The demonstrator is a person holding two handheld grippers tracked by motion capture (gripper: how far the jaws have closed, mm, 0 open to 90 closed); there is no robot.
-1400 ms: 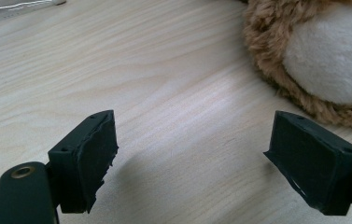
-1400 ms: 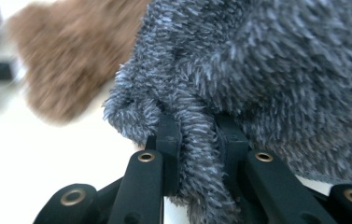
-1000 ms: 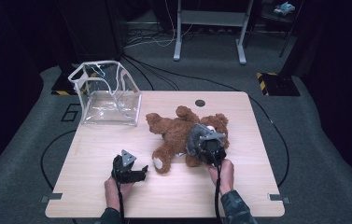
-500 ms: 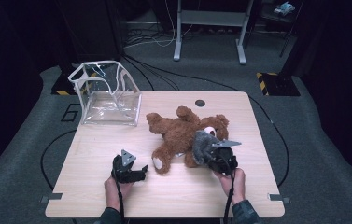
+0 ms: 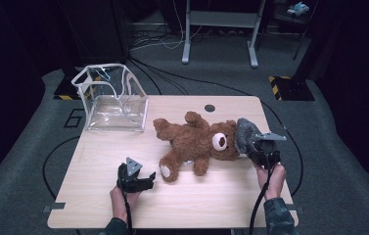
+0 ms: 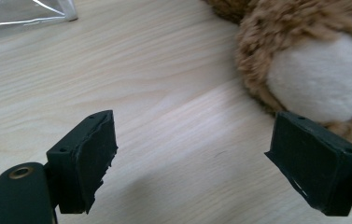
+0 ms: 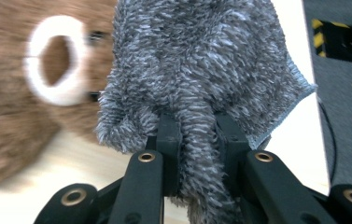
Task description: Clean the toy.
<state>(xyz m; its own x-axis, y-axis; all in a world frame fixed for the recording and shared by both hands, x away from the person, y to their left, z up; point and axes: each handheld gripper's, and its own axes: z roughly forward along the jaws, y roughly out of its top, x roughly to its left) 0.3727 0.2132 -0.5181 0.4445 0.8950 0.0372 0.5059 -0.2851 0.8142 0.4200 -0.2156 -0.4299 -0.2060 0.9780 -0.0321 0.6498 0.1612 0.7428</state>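
Jaws of the right gripper point(image 7: 197, 140) pinch a grey fuzzy cloth point(image 7: 201, 60) beside the teddy bear point(image 5: 196, 142); left gripper point(image 6: 211, 163) jaws stand spread.

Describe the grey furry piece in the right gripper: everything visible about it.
The grey furry piece is a soft, shaggy fabric item of mixed dark and pale grey fibres, with a thinner woven-looking edge at one side. The right gripper is shut on a bunched fold of it, the fingers pressing from both sides. It hangs lifted beside the teddy bear's head, at the table's right part.
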